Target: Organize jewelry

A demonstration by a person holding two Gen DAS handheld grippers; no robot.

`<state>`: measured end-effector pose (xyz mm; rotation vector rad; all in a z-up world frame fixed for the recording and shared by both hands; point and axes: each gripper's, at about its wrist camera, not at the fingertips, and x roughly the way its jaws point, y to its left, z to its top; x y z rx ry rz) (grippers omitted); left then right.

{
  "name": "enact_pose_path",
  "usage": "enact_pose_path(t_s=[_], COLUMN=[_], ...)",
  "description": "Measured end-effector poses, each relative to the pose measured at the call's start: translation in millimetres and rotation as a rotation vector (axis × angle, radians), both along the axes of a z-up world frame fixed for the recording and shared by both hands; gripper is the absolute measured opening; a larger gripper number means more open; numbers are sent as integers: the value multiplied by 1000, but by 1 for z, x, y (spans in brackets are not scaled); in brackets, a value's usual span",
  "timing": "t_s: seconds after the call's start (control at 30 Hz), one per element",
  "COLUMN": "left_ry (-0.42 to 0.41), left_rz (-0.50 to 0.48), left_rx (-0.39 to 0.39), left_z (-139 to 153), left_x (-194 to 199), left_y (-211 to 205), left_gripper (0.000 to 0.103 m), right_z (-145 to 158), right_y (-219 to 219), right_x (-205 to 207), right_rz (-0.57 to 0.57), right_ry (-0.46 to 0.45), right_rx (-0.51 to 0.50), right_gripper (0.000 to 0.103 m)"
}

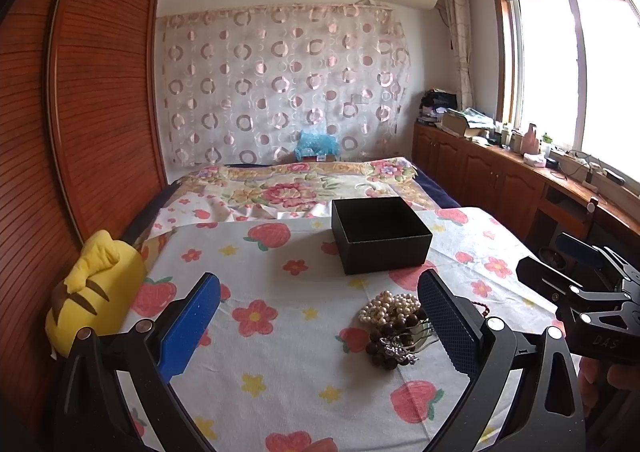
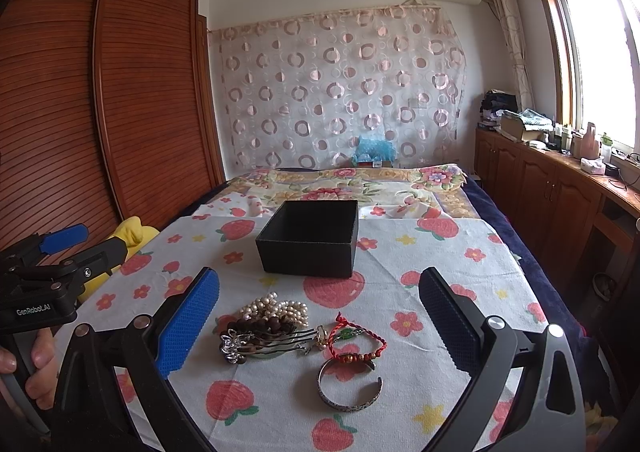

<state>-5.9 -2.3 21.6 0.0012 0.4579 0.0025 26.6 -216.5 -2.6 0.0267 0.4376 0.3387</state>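
— Two grippers, both spread wide and empty. Where's everything?
— Square black cardboard box [image 2: 310,242] sits open beyond; the heap of white pearl and brown wooden beads [image 2: 266,318] lies between.
— Nearest piece?
— Open silver cuff bangle [image 2: 350,388], just ahead of the right gripper [image 2: 316,320]; left gripper [image 1: 318,326] is farther.

Ahead of both grippers, on the cloth [image 2: 400,252], an open box [image 2: 310,244]. Nearer than the box, between the right gripper [image 2: 320,324] fingers, a heap of jewelry: pearl strand [image 2: 276,308] farthest, wooden beads [image 2: 260,326] just before it, hair comb [image 2: 260,344] nearer still. Right of the heap, a cord bracelet [image 2: 356,340]; nearest of all, a cuff bangle [image 2: 350,388]. Seen from the left gripper [image 1: 320,326], the same heap just inside its right finger. Far left, off the cloth's edge, a plush toy [image 1: 94,292]. Behind the box, a quilt [image 1: 300,188].
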Motion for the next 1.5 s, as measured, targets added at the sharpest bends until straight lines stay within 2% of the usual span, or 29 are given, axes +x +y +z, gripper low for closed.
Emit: enact_pose_path(t_s=[1.5], left_ry=[-4], left_rz=[1], left_rx=[0], left_z=[-1], left_x=[-1], left_y=[-1], left_gripper=[95], right_z=[-1], right_y=[1], right_x=[0], right_rz=[0], right_ry=[-2], right_rx=[0], right_gripper=[101])
